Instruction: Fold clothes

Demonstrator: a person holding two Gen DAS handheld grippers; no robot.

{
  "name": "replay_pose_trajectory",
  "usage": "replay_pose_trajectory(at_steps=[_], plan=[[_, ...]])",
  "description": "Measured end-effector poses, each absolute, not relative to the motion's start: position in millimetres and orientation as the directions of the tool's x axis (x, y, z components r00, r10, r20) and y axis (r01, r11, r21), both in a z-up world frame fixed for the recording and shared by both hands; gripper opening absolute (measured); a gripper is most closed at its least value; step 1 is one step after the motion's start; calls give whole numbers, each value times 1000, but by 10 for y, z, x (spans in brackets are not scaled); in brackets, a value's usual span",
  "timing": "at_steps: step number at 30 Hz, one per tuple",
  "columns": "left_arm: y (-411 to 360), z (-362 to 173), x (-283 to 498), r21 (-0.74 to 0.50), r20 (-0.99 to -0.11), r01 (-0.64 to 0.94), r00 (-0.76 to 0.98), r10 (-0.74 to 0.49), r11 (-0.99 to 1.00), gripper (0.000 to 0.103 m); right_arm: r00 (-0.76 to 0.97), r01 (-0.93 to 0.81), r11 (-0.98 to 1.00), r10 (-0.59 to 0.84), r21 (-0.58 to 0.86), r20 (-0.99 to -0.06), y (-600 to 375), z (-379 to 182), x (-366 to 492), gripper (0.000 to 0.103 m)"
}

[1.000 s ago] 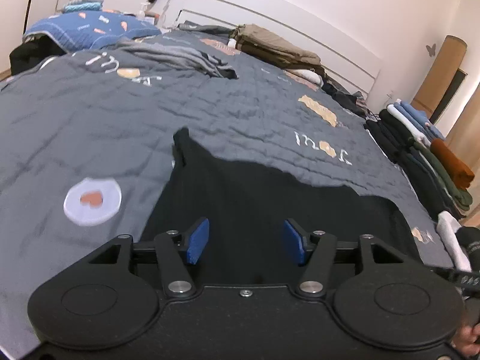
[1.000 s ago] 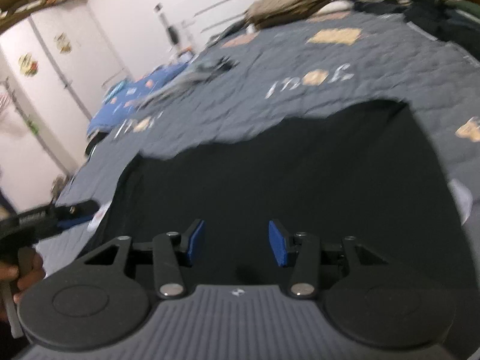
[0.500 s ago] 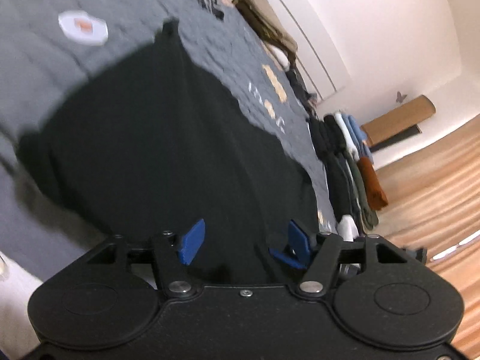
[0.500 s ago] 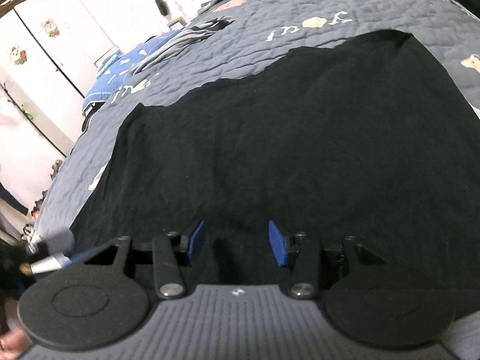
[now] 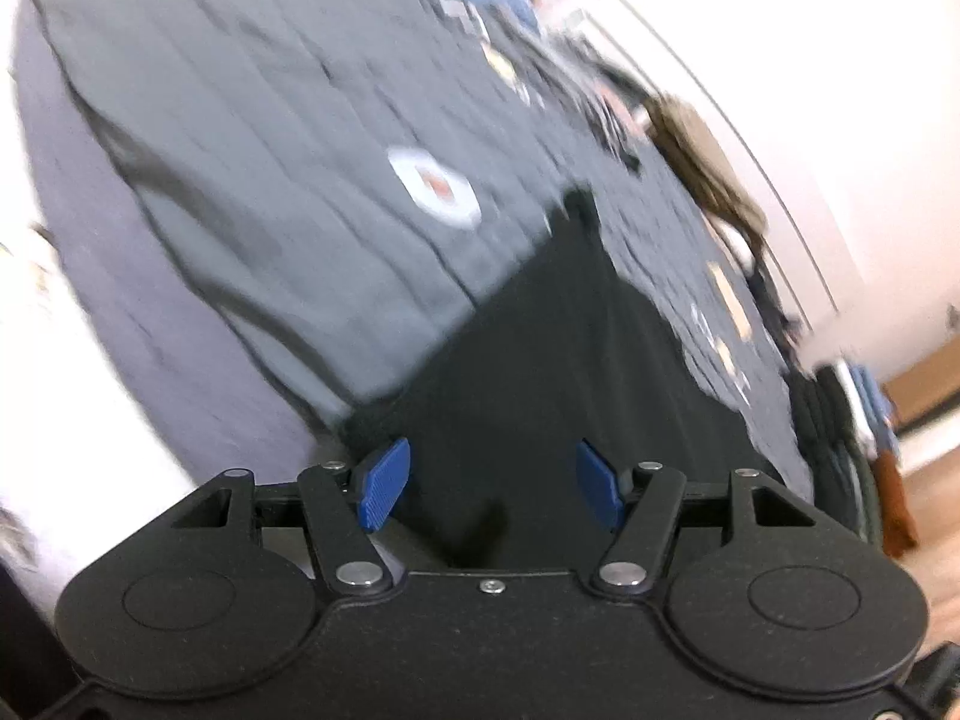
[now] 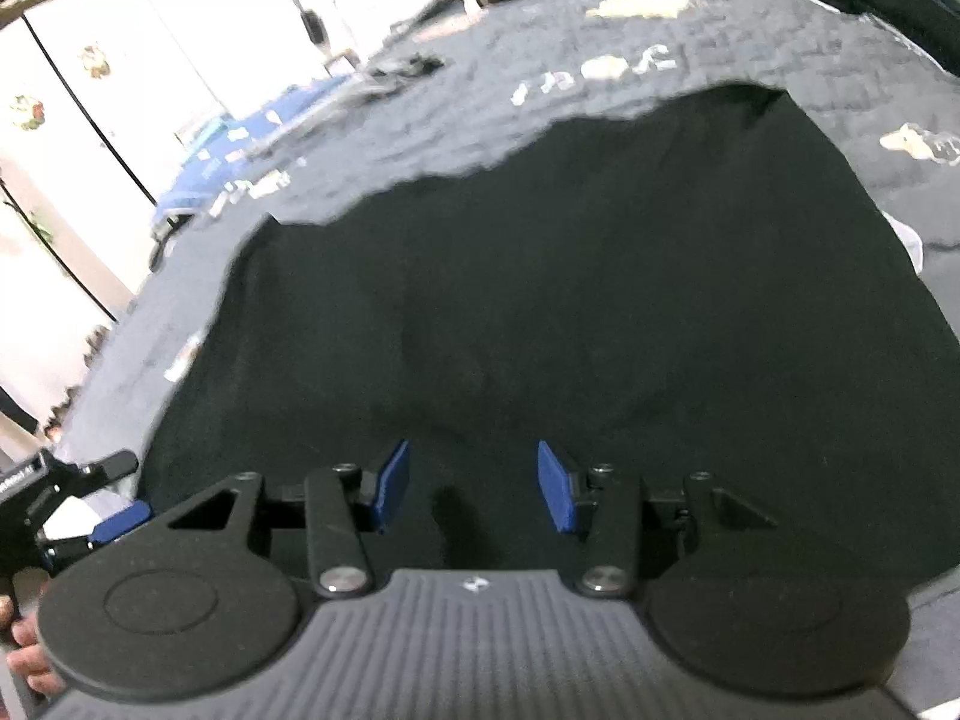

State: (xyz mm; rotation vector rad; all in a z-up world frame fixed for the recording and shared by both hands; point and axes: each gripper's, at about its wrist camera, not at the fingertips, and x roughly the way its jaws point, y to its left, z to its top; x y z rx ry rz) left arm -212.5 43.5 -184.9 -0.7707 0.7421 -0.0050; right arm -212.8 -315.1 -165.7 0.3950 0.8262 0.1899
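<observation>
While both pairs of jaws stand wide apart with nothing between them, a black garment lies spread flat on the bed.
The left gripper sits at the garment's near-left edge, the right gripper over its near middle. On the grey quilt, pale lettering is too blurred to read. Only the left view shows a stack of folded clothes at the far right; only the right view shows a white wardrobe and a blue pillow.
</observation>
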Motion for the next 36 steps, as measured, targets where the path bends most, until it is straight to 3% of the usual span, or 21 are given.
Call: replay_pose_trajectory(at_steps=[6,15,20,25,28,33,36], plan=[[558,-1844,-2227,-585,-645,-367,751,-141,723,64,694,-78,888,375,454,-615,-3007,-1573,-2121,47],[591,-2003,-2120,-614,-649,-358,736,-192,704,62,637,-91,878,414,469,-651,-2730,-1700,-1979,47],[523,-2000,-2146,-618,-628,-308,747,-218,724,38,621,-111,881,422,459,-660,-2627,-1740,-1980,47],[510,-2002,-2171,-622,-628,-315,748,-217,717,31,606,-117,880,430,460,-669,-2567,-1785,-1972,47],[487,-1944,-2206,-644,-604,-281,757,-248,711,31,605,-115,877,434,466,-668,-2558,-1792,-1975,47],[482,-2121,-2155,-617,-691,-368,677,-255,696,35,600,-110,864,451,491,-660,-2571,-1793,-1961,47],[457,-2122,-2153,-623,-682,-358,684,-259,696,38,600,-115,861,458,496,-656,-2562,-1775,-1962,47]])
